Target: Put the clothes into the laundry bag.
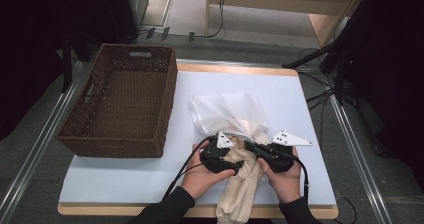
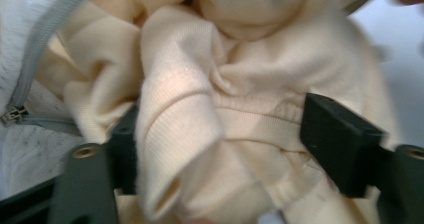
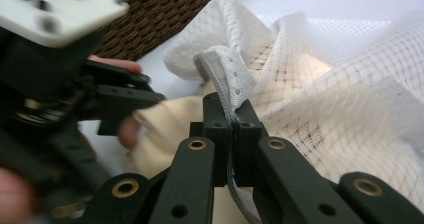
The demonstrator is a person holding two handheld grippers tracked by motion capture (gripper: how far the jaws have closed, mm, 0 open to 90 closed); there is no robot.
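A white mesh laundry bag (image 1: pixel 227 111) lies mid-table with a cream knit garment (image 1: pixel 242 191) partly inside it; the garment's free end hangs over the table's near edge. My right gripper (image 3: pixel 232 116) is shut on the bag's grey zipper edge (image 3: pixel 220 71) and holds the mouth up. My left gripper (image 2: pixel 222 126) stands open around a bunched fold of the cream garment (image 2: pixel 210 109); the cloth lies between the jaws and hides part of the left one. In the high view the left gripper (image 1: pixel 239 160) and the right gripper (image 1: pixel 248 146) meet tip to tip at the bag's mouth.
A brown wicker basket (image 1: pixel 167 104) stands at the table's left, next to the bag. The white table top (image 1: pixel 125 179) is bare in front of the basket. Cables trail from both grippers toward the near edge. Stands and cables sit on the floor at the right.
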